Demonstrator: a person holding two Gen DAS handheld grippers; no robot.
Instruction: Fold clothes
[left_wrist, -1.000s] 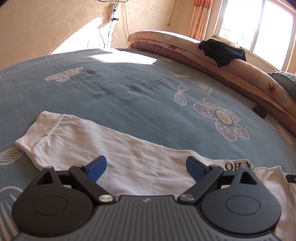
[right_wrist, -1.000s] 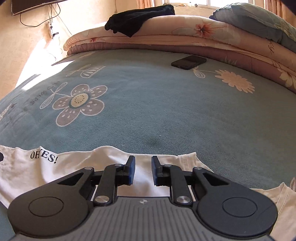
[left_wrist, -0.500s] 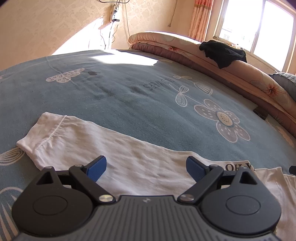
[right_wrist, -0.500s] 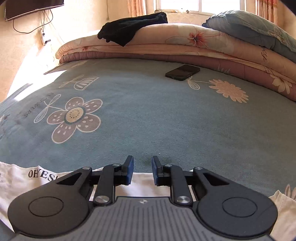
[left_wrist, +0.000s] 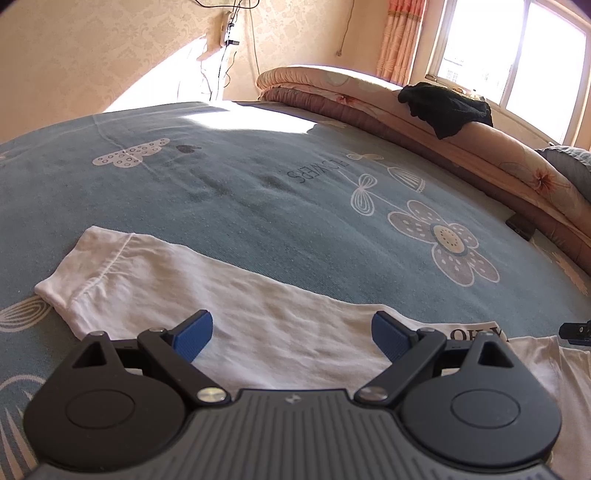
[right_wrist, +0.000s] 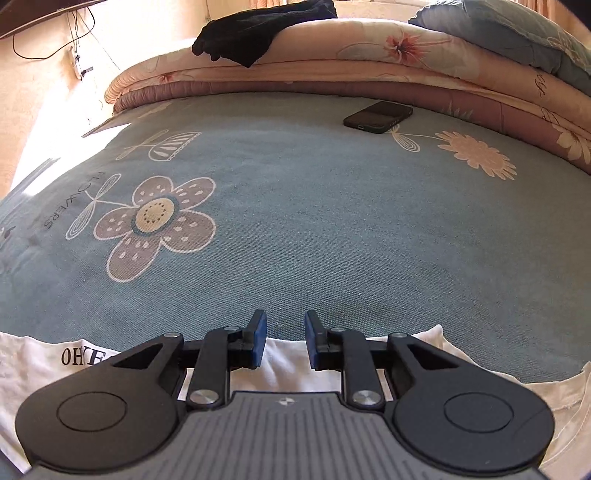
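Our left gripper (left_wrist: 291, 334) is spread wide, holding nothing, poised above the white shirt (left_wrist: 229, 299) that lies flat on the blue flowered bed cover (left_wrist: 277, 206) — sleeve stretched out to the left. Our right gripper (right_wrist: 282, 338) has a narrow gap between its fingers, nothing in it, over the shirt's far edge. Beyond lie a dark phone (right_wrist: 378, 116) on the bed and a black garment (right_wrist: 258, 29) on folded quilts (right_wrist: 369, 70) — no containers in view

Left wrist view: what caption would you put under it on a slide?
Open left gripper poised over a white shirt spread on a blue floral bedsheet, folding not yet begun.
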